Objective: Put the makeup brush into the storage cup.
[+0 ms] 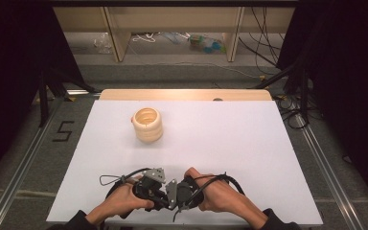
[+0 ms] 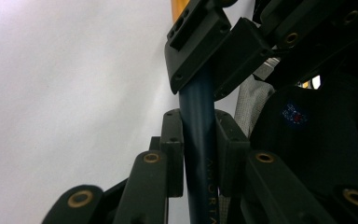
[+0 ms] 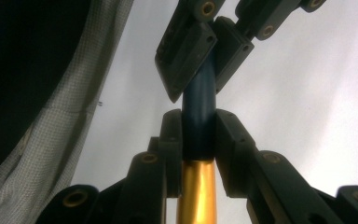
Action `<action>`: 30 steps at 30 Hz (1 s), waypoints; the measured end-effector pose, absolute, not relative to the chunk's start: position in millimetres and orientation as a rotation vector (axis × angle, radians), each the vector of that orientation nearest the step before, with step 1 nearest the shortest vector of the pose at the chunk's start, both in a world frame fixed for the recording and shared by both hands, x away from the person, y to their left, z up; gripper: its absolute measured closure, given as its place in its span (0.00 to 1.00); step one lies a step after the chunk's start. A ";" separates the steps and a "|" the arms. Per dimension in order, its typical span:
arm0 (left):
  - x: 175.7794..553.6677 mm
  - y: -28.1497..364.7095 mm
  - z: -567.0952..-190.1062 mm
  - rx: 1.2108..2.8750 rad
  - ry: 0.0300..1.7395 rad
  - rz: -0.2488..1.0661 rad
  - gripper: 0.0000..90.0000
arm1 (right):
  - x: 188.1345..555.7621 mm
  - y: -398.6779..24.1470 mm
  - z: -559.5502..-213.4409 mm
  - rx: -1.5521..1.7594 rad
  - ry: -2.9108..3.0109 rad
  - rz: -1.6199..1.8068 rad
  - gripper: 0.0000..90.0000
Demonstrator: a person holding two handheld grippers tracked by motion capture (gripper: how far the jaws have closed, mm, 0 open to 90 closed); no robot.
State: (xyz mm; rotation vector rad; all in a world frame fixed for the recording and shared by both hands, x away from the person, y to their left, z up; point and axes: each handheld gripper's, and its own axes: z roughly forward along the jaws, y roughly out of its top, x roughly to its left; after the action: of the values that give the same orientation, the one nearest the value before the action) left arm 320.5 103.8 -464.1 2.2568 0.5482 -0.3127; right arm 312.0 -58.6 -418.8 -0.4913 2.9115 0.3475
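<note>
A slim pen with a dark blue barrel [image 2: 198, 100] and a gold section [image 3: 196, 191] is held between both grippers. My left gripper [image 2: 199, 128] is shut on the blue barrel, just below the faint lettering's end. My right gripper [image 3: 199, 128] is shut where blue meets gold. Each gripper view shows the other gripper's jaws clamped on the same barrel farther along: the right gripper [image 2: 205, 60] and the left gripper [image 3: 205, 51]. In the high view the left gripper [image 1: 155, 191] and right gripper [image 1: 184, 192] meet tip to tip near the table's front edge, hiding the pen.
A cream stack of rings [image 1: 147, 124] stands on the white table top [image 1: 230, 143], left of centre toward the back. Black curtains flank the table. Cables and shelving lie on the floor beyond the far edge.
</note>
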 end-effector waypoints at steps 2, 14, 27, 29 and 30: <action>320.9 104.6 -462.5 2.271 0.546 -0.316 0.85 | 312.7 -59.2 -418.9 -0.480 2.915 0.363 0.82; 319.9 104.0 -462.8 2.239 0.555 -0.295 0.85 | 313.6 -61.0 -415.5 -0.444 2.908 0.351 0.80; 325.9 110.7 -460.8 2.241 0.547 -0.241 0.85 | 322.5 -81.2 -392.5 -0.268 2.896 0.501 0.58; 327.5 112.9 -459.7 2.230 0.546 -0.240 0.85 | 324.9 -88.1 -386.6 -0.216 2.871 0.544 0.56; 327.7 113.9 -458.8 2.218 0.570 -0.236 0.85 | 327.8 -91.5 -384.9 -0.238 2.859 0.587 0.56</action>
State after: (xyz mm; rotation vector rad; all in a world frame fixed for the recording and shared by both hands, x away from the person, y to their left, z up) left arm 327.7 113.9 -458.8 2.2181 0.5695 -0.2362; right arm 327.8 -91.5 -384.9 -0.2380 2.8587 0.5874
